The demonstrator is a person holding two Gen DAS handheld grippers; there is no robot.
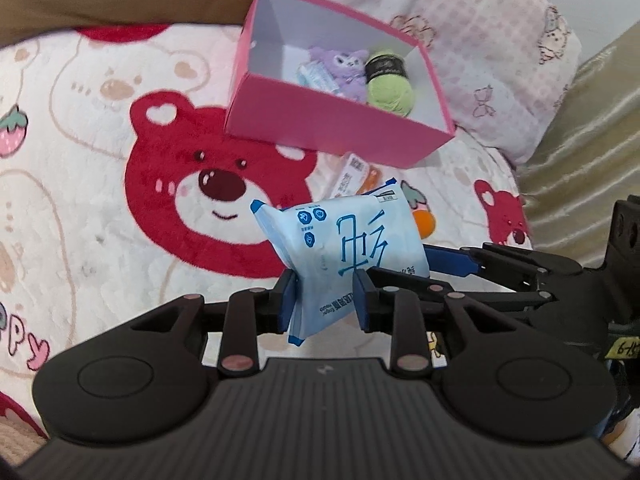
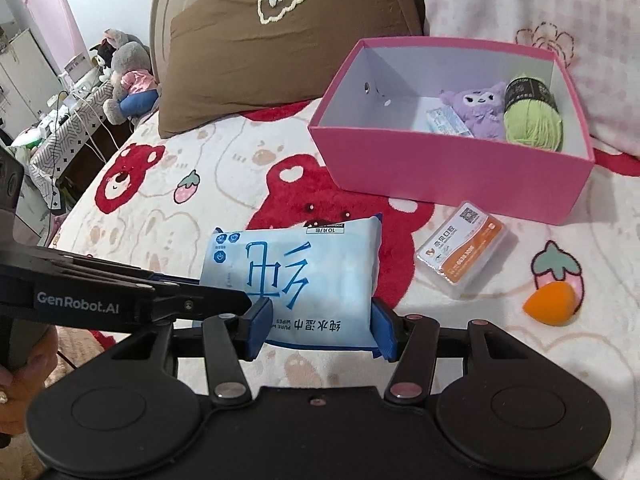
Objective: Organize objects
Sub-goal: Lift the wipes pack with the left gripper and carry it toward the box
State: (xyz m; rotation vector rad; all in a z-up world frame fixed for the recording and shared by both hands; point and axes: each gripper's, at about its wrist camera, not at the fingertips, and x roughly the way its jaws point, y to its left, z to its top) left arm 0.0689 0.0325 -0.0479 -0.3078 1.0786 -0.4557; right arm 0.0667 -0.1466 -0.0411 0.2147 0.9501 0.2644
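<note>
A light blue pack of wet wipes (image 1: 344,236) (image 2: 292,276) hangs a little above the bear-print blanket, held from two sides. My left gripper (image 1: 324,300) is shut on its near end, blue pads pressed against both faces. My right gripper (image 2: 322,330) is shut on the pack across its width. The left gripper's fingers (image 2: 224,298) come in from the left in the right wrist view. A pink box (image 1: 336,128) (image 2: 440,168) lies open beyond the pack. It holds a purple plush (image 2: 480,108), a green yarn ball (image 2: 532,124) and a small blue packet (image 2: 448,120).
An orange-and-white card case (image 2: 464,248) and an orange sponge (image 2: 548,304) lie on the blanket (image 2: 224,184) in front of the box. A brown pillow (image 2: 260,52) and a pink patterned pillow (image 1: 480,40) stand behind it. The bed's edge and a cluttered desk (image 2: 68,120) are at left.
</note>
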